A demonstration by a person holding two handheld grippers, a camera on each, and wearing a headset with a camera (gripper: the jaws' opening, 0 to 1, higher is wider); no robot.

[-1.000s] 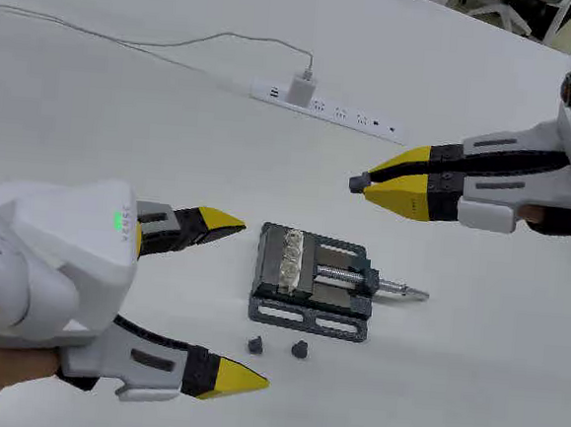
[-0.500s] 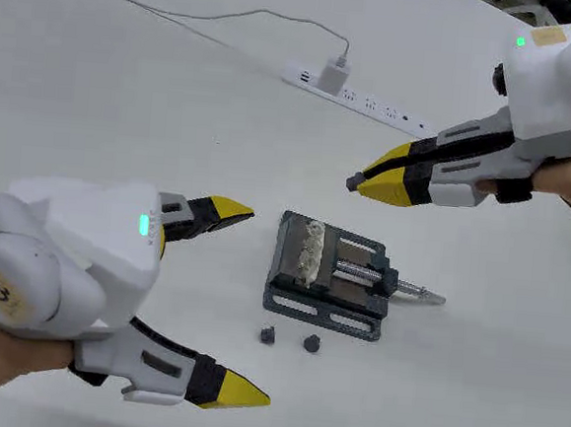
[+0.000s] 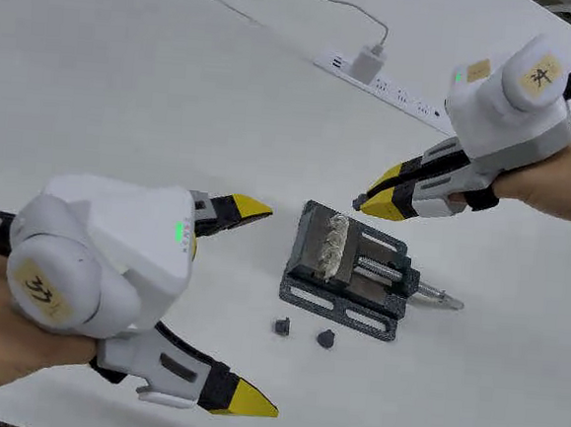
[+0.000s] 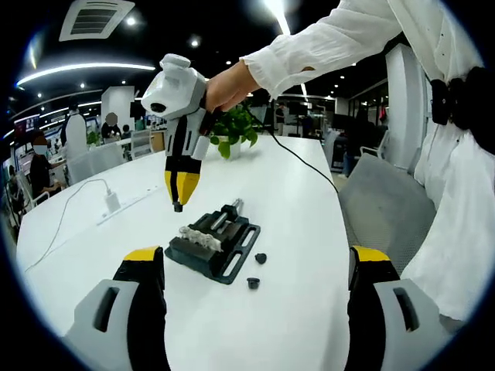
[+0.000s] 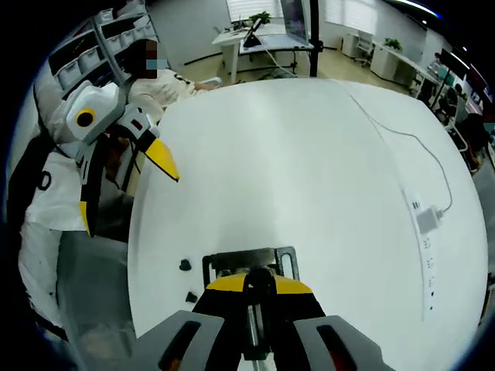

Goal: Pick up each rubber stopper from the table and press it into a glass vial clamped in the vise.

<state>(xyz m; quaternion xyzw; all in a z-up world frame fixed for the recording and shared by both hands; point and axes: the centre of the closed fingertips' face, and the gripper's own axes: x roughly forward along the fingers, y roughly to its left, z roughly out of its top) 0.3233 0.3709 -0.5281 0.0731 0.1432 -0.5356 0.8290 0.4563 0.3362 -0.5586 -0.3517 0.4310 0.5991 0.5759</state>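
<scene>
A dark vise (image 3: 305,279) on the white table clamps a row of clear glass vials (image 3: 334,247). My right gripper (image 3: 365,201) hovers just above and right of the vials, shut on a small dark rubber stopper (image 3: 357,204) at its tips. The right gripper view looks down over the shut jaws, the held stopper (image 5: 259,275) and the vise (image 5: 219,261). Two loose stoppers (image 3: 283,326) (image 3: 326,338) lie in front of the vise. My left gripper (image 3: 253,306) stands open to the left of the vise, nothing between its fingers. The left gripper view has the vise (image 4: 213,246) and the right gripper (image 4: 179,202) above it.
A white power strip (image 3: 399,96) with a plugged charger (image 3: 366,64) and a trailing cable lies at the table's far side. The vise's screw handle (image 3: 439,298) sticks out to the right. People sit at desks beyond the table.
The head camera has shifted. My right gripper has come down and closer to the vials with the stopper still held. The left gripper stays open beside the vise.
</scene>
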